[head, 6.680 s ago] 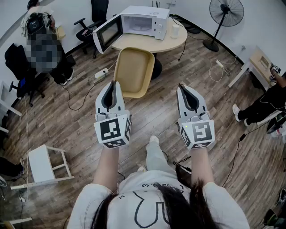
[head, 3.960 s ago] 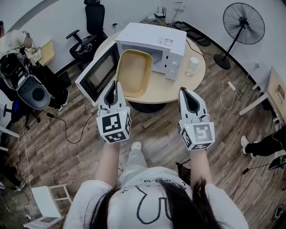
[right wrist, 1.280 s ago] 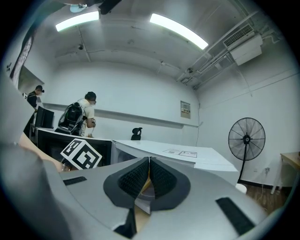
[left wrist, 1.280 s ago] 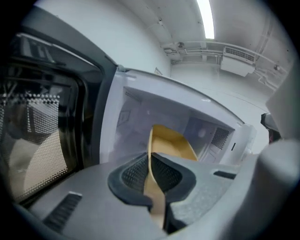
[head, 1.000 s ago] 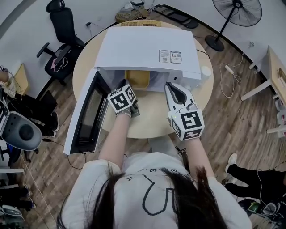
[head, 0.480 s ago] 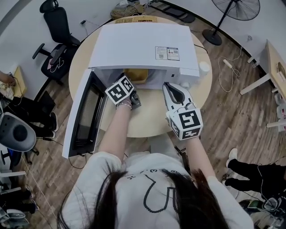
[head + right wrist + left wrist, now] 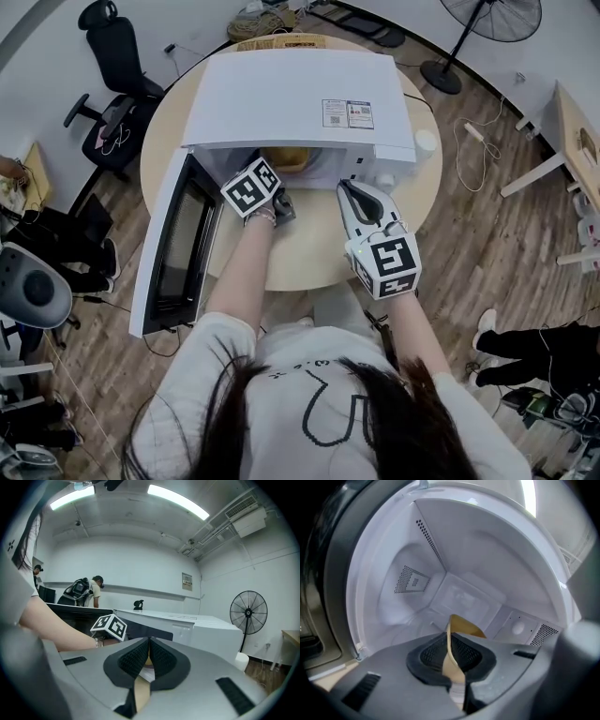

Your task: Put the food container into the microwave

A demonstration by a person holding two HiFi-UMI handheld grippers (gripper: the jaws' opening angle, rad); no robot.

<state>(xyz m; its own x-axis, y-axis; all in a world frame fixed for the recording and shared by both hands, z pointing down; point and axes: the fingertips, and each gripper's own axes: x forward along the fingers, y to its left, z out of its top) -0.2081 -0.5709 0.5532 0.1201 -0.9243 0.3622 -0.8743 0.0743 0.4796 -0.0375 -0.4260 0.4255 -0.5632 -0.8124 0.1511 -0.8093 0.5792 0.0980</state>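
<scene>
Roomy microwave cavity (image 7: 454, 569) around the food container (image 7: 465, 627); door (image 7: 172, 246) wide at left.

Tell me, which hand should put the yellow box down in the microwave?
Left. The left gripper has its jaws pinching the food container by its rim, inside the microwave. The right gripper is shut, empty, and outside the front.

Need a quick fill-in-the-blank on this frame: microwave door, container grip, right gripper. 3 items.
1. The door of the microwave stands ____.
2. The left gripper, reaching into the microwave, holds the food container by its ____.
3. The right gripper is outside the microwave with its jaws ____ and nothing between them.

Missing words: open; rim; shut.
</scene>
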